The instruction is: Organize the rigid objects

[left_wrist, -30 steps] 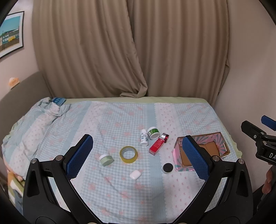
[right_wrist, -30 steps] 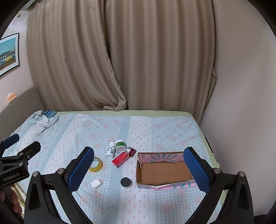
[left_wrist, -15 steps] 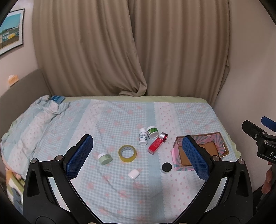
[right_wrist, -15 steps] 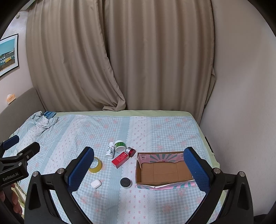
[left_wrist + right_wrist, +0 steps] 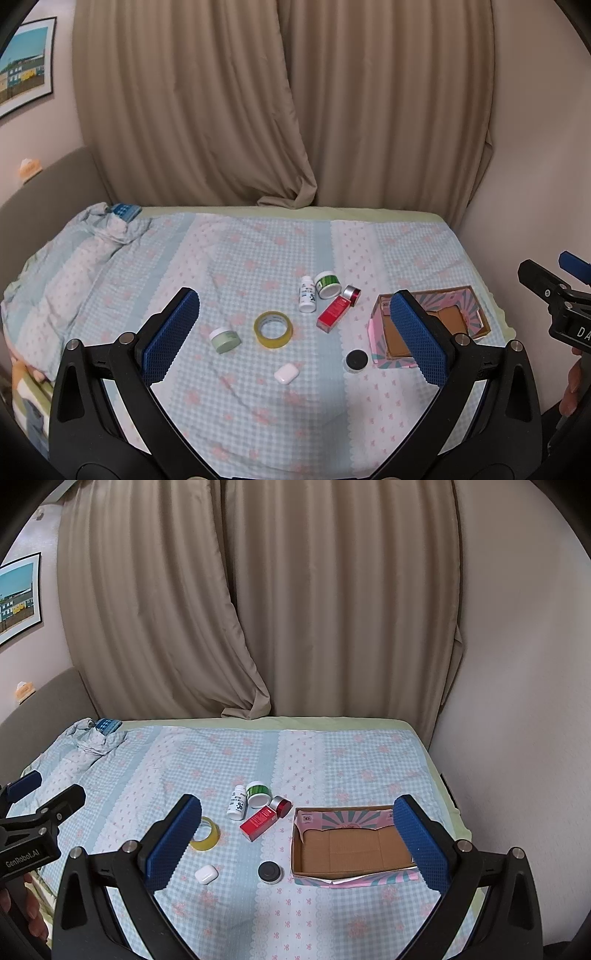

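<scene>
Small items lie on the bed: a yellow tape roll (image 5: 273,329) (image 5: 205,833), a pale green jar (image 5: 224,339), a white earbud case (image 5: 286,373) (image 5: 206,874), a black round tin (image 5: 356,361) (image 5: 269,872), a white bottle (image 5: 307,294) (image 5: 237,802), a green-banded jar (image 5: 327,284) (image 5: 258,794), a red box (image 5: 334,313) (image 5: 258,823) and a red-capped jar (image 5: 352,294) (image 5: 280,806). An open cardboard box (image 5: 476,325) (image 5: 351,849) sits to their right. My left gripper (image 5: 295,336) and right gripper (image 5: 299,842) are open, empty, held above the bed.
The bed has a blue checked sheet (image 5: 332,757), bunched up at the far left around a blue object (image 5: 125,211). Curtains (image 5: 295,609) hang behind. A wall (image 5: 517,701) borders the bed's right side.
Both views have shifted slightly; the items sit a little lower and nearer in the left wrist view. Nothing on the bed has moved.
</scene>
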